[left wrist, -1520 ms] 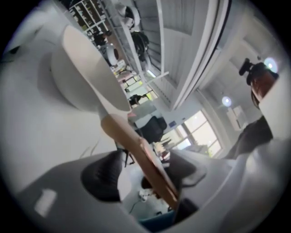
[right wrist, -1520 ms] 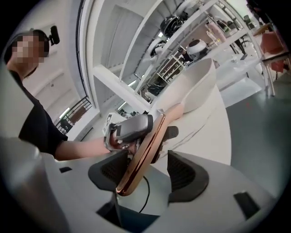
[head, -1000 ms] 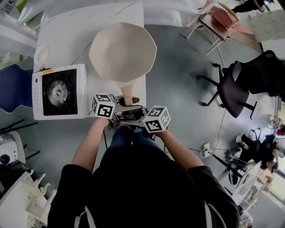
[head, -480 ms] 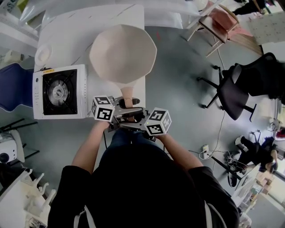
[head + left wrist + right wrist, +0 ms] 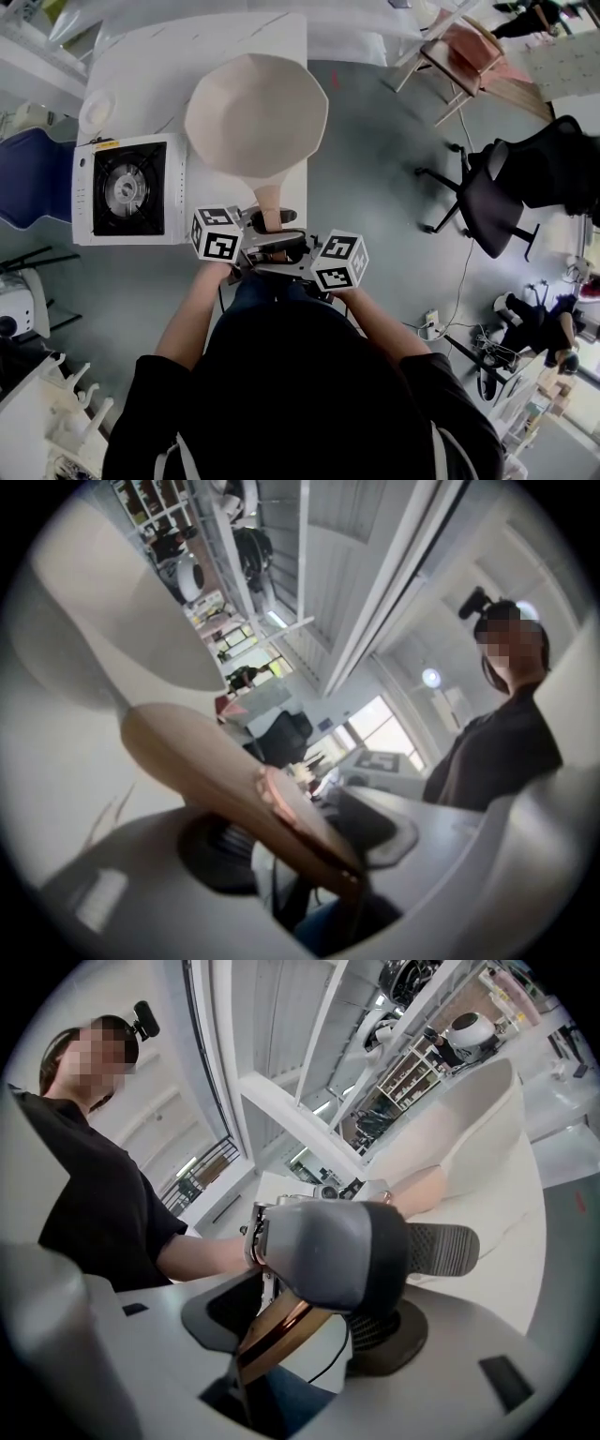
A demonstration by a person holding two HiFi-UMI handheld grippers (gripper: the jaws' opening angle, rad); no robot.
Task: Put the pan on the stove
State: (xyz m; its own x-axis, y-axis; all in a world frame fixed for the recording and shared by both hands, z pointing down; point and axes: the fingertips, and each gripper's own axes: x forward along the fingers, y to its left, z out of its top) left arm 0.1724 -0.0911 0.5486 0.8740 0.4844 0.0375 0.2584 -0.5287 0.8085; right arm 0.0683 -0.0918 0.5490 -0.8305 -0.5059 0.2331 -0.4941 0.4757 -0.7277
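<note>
A pale pink pan (image 5: 255, 112) with a tan handle (image 5: 270, 199) is over the white table (image 5: 234, 37), just right of the white stove (image 5: 131, 187) with its black burner. Both grippers meet at the handle's near end. My left gripper (image 5: 265, 225) has the handle (image 5: 225, 771) running between its jaws; the pads touch it while the jaws are opening. My right gripper (image 5: 281, 246) is closed on the handle's tip (image 5: 277, 1330), just behind the left gripper's grey jaw. The pan bowl (image 5: 469, 1138) rises beyond.
A small white dish (image 5: 94, 111) lies on the table behind the stove. A blue chair (image 5: 33, 178) stands left of the stove. On the floor to the right are a black office chair (image 5: 506, 187) and a wooden chair (image 5: 459, 47).
The pan and both grippers have edged slightly left, toward the stove. Both grippers stay on the handle.
</note>
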